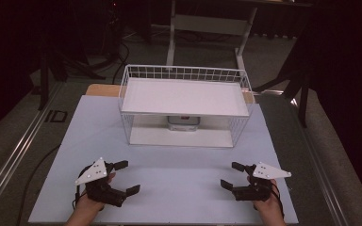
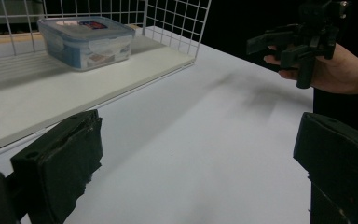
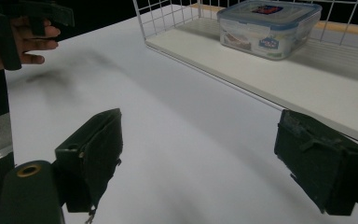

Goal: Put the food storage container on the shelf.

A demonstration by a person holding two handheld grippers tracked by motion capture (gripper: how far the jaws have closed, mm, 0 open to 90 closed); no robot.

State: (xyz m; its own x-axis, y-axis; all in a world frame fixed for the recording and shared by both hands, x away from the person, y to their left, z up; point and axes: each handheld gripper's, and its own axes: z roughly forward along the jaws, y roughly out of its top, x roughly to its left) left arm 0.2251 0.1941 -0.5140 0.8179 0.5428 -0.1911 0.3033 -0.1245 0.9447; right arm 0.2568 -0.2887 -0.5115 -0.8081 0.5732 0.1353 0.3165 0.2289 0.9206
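Desk (image 1: 169, 188), pale surface, seen from above, with a white wire basket (image 1: 185, 75) standing at the middle of its far edge. Basket in two levels: upper white shelf board (image 1: 184, 96) across the top, lower white base board (image 2: 74, 88) beneath, open toward the near edge. Clear plastic food container (image 1: 183, 123) with clip-on lid resting flat on the base board, toward the back and roughly centred under the shelf; same container at upper left in the left gripper view (image 2: 87, 41) and at upper right in the right gripper view (image 3: 269, 27), printed label on the lid.

Left gripper (image 1: 123, 178) near the near-left corner of the desk, held in a hand (image 1: 87, 205) entering from the near edge, grey three-cornered plate on top. Fingers (image 2: 60, 158) spread wide, nothing between them, aimed across the desk toward the right side.

Right gripper (image 1: 230, 175) near the near-right corner, held in the other hand (image 1: 267, 207), grey plate likewise on top. Fingers (image 3: 93, 149) spread wide, nothing between them, aimed toward the left side.

Both grippers well apart from each other and from the basket, bare desk surface between. Opposite gripper and hand visible at upper right in the left gripper view and at upper left in the right gripper view. Dark floor, cables and stand legs beyond the far edge of the desk.
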